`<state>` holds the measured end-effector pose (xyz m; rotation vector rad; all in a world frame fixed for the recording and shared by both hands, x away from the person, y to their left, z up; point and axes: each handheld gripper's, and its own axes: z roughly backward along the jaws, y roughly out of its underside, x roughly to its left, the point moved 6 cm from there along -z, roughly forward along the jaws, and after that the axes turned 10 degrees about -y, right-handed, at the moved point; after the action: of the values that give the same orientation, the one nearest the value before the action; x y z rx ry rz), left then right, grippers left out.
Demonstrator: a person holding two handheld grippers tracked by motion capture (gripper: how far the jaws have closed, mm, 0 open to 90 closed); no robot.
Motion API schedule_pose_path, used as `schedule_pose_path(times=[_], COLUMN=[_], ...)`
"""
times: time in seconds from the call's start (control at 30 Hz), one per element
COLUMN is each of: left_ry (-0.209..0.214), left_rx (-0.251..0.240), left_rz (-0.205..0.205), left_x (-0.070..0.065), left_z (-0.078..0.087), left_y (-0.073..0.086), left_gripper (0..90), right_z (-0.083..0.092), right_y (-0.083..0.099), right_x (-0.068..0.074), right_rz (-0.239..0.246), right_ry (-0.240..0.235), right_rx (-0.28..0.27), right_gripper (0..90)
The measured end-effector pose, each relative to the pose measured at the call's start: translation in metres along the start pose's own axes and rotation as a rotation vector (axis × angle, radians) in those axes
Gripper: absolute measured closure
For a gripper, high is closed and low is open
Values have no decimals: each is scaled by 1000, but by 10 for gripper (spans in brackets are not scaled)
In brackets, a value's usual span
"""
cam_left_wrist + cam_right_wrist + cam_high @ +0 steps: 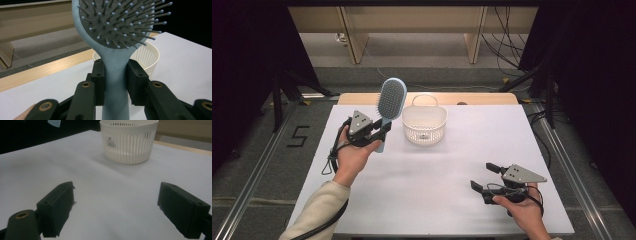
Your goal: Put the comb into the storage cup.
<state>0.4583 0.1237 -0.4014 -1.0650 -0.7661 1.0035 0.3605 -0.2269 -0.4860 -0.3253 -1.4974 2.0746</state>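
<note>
A light-blue hairbrush with a grey bristle pad stands upright above the table's left side, head up. My left gripper is shut on its handle; in the left gripper view both black pads press on the handle just below the head. A white slotted basket with a thin carry handle sits on the table just right of the brush, also seen behind it. My right gripper rests low at the front right, open and holding nothing, facing the basket across bare table.
The white table top has a wooden strip along its far edge. Dark curtains and stand legs flank both sides, and cables lie on the floor behind.
</note>
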Motion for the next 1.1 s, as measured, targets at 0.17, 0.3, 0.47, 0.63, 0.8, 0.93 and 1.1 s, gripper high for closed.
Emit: schedule_pose_path(times=[0.17,0.3,0.47,0.63,0.8,0.93,1.1], left_ry=[1,5,6,8,12,14,17], left_rx=[-3,-4,-4,-8,-12,-13,-13], left_rz=[2,-2,-3,-3,0,-4,-3], left_x=[-1,-3,-5,-7,-9,-9,-11], left_z=[-1,-2,-4,-6,-7,-8,-10], left_y=[-2,-3,-3,-5,-8,-9,-9], left_gripper=[699,699,699,699,699,699,699], right_z=[0,0,0,0,0,0,0], right_y=[0,0,0,0,0,0,0], right_x=[0,0,0,0,0,0,0], right_rz=[-1,-1,-2,-2,-3,-4,-3], right_ry=[1,1,0,-1,0,0,0], right_rx=[1,2,-1,0,-2,-1,-3], right_gripper=[146,146,146,146,147,146,146])
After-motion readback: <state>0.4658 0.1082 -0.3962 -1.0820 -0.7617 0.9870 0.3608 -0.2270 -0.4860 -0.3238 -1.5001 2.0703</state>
